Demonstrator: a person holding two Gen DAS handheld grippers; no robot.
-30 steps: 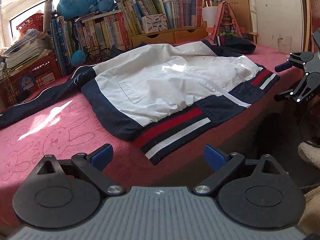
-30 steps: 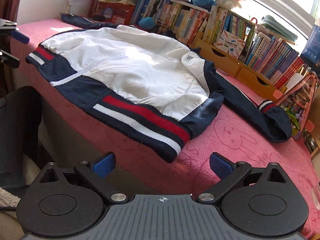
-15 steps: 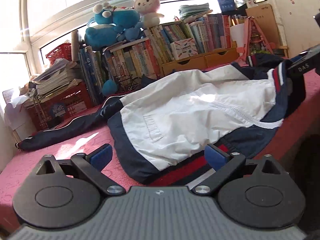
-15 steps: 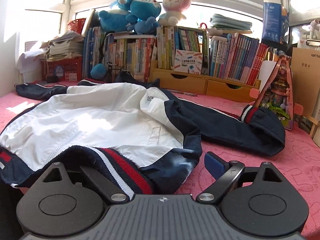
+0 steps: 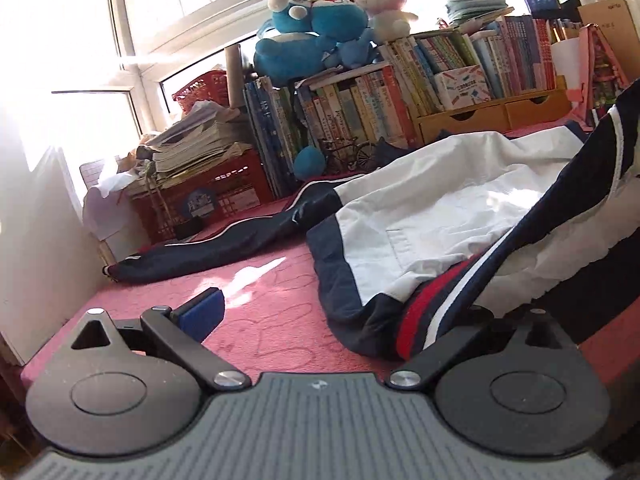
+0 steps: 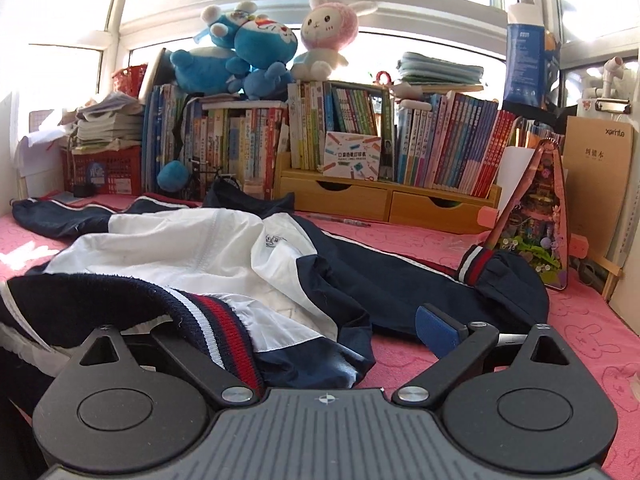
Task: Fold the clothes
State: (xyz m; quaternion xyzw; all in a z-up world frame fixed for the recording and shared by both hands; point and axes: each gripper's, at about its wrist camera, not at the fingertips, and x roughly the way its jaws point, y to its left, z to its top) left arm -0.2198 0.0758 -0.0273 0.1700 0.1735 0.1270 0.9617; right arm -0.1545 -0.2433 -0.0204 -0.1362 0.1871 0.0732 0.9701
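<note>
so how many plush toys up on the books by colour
blue plush toys: 2
pink bunny plush: 1
total: 3

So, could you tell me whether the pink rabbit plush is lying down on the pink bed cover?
No, the pink rabbit plush sits up on top of the books, well above the bed cover.

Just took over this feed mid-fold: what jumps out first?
The white-and-navy jacket sprawls across the pink bunny-print cover, its striped hem bunched over one finger of each gripper. Behind, blue plush toys and a pink rabbit plush sit on the crowded bookshelf under bright windows.
</note>
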